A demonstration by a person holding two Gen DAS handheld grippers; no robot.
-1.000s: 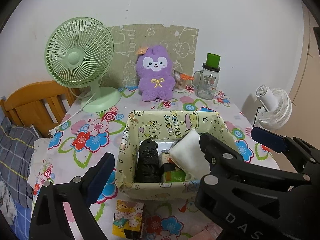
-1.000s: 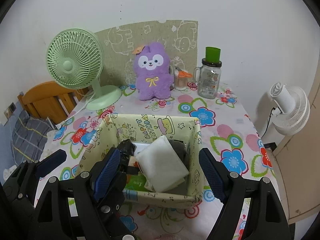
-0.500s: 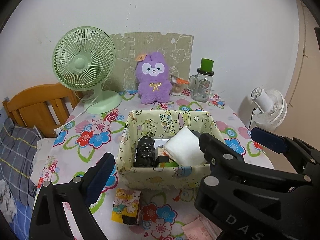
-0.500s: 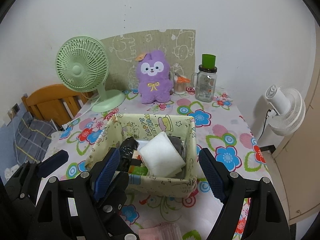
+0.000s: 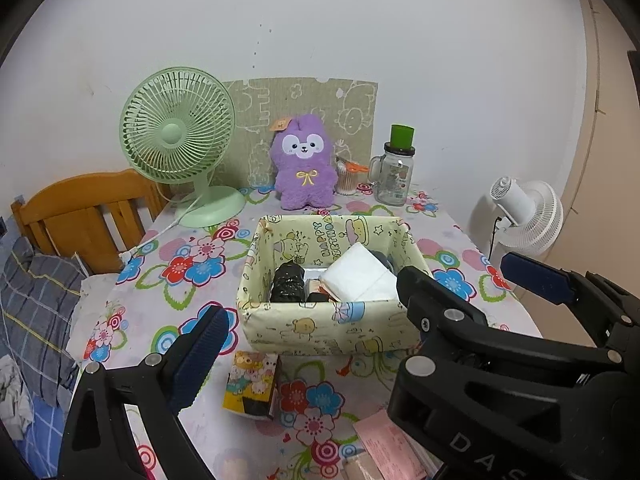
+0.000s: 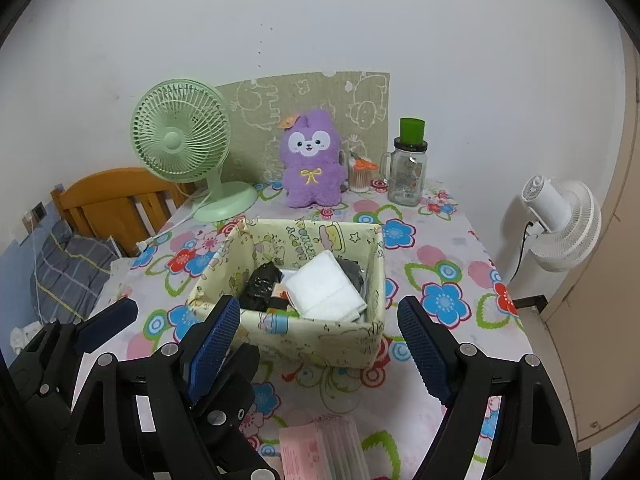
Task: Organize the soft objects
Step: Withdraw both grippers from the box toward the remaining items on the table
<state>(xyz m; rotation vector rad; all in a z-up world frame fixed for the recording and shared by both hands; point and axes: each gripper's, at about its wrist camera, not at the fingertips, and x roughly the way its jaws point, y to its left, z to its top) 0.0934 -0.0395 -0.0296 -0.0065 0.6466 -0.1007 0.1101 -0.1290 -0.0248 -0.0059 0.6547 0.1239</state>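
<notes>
A pale yellow cartoon-print fabric box (image 5: 332, 326) (image 6: 320, 336) stands mid-table. In it lie a white folded cloth (image 5: 360, 276) (image 6: 326, 290), a black crinkled roll (image 5: 286, 288) (image 6: 260, 286) and small packets. A purple plush bunny (image 5: 305, 164) (image 6: 313, 160) sits at the back by the wall. A yellow cartoon packet (image 5: 251, 384) lies in front of the box. A pink tissue pack (image 6: 324, 450) (image 5: 390, 446) lies at the near edge. My left gripper (image 5: 360, 330) is open and empty, back from the box. My right gripper (image 6: 318, 350) is open and empty, its fingers flanking the box's near wall in view.
A green desk fan (image 5: 180, 148) stands back left with its cord on the floral tablecloth (image 5: 192, 268). A glass jar with a green lid (image 5: 394, 172) and a cotton-swab cup (image 6: 360, 176) stand back right. A wooden chair (image 5: 80, 216) is left, a white fan (image 5: 524, 216) right.
Both grippers have pulled back and up from the box, which now looks smaller and farther. The pink tissue pack and the yellow packet have come into fuller view. Jaws stay open.
</notes>
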